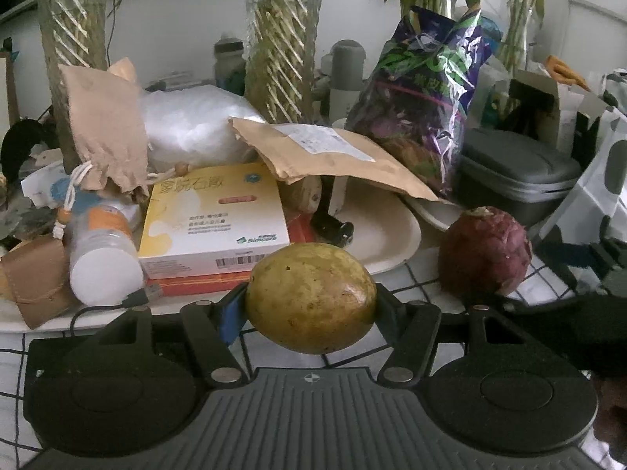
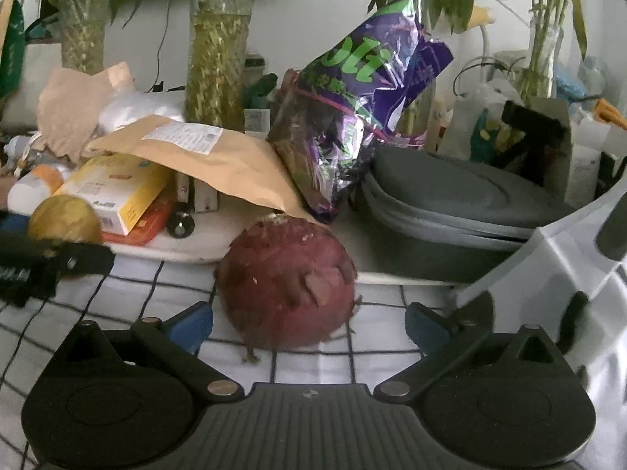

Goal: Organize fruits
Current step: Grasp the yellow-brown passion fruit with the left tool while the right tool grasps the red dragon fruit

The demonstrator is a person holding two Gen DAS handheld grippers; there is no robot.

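Observation:
My left gripper is shut on a yellow-green passion fruit, held just above the checked cloth. The same fruit shows at the left of the right wrist view. A dark red, wrinkled passion fruit rests on the cloth to the right of it. In the right wrist view this red fruit sits between the jaws of my open right gripper, whose blue pads stand apart on either side without touching it.
Clutter lines the back: a yellow box, a brown envelope, a purple snack bag, a grey case, a white bottle, a cloth pouch, plant vases. A white patterned bag stands at right.

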